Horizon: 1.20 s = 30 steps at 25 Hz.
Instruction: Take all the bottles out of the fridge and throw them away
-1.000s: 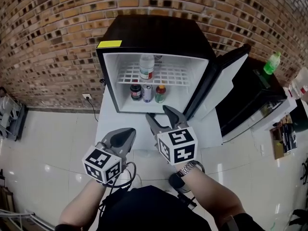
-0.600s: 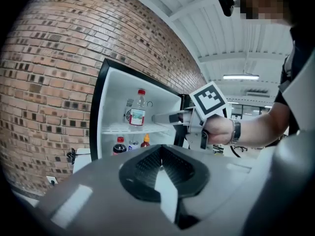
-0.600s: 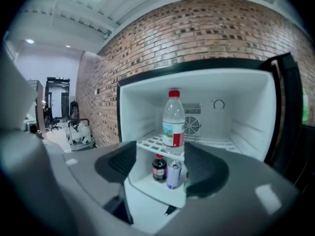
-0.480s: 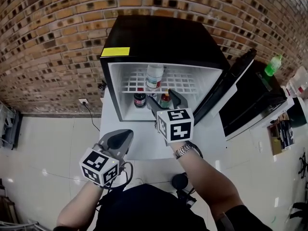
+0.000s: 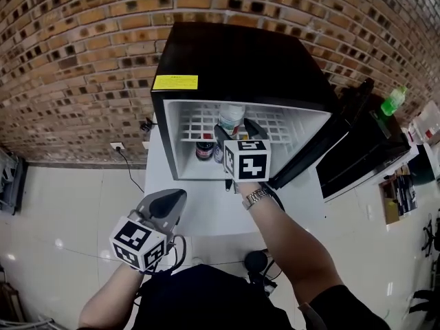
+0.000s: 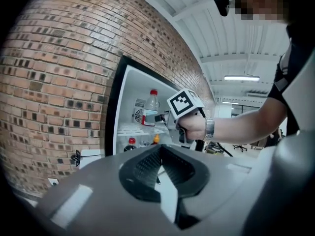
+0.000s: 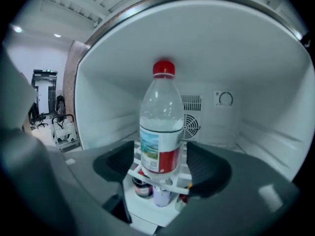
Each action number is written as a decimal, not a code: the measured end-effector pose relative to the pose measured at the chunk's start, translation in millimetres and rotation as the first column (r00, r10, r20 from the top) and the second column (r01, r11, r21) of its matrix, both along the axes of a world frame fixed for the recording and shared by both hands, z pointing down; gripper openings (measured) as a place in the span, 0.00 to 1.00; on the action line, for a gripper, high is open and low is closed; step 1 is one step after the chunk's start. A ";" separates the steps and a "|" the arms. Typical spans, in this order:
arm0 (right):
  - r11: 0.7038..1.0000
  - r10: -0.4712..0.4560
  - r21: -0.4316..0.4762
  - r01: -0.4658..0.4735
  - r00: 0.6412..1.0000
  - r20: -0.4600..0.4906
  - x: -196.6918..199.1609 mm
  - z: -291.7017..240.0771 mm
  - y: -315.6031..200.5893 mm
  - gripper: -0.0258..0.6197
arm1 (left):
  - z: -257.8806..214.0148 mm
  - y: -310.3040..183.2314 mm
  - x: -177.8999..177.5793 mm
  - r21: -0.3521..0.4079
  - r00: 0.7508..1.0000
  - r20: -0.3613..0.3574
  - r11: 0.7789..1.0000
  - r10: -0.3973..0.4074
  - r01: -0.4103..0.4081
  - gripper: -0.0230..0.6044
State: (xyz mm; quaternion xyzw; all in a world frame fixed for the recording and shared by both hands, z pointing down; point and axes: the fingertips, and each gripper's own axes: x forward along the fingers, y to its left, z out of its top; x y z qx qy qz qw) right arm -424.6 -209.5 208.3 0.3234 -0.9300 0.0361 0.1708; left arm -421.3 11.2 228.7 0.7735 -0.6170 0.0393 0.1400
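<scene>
Right gripper (image 7: pixel 162 170) jaws, just opened wider, flank untouched upright red-capped clear bottle (image 7: pixel 160 127) on wire shelf (image 7: pixel 142 177) in fridge (image 7: pixel 231 58).

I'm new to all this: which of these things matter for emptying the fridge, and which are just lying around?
Part of the job: black mini fridge; clear plastic bottle with red cap on its wire shelf; dark red-capped bottle and orange-capped bottle below.
Just lying about: green plastic bottle outside the fridge; white wall socket; brick wall.
</scene>
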 end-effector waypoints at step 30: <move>0.999 -0.049 0.018 0.048 0.997 0.052 49.7 -3.2 47.1 0.49 | 4.5 7.1 24.0 -0.018 1.000 -0.001 1.000 0.017 -0.017 0.04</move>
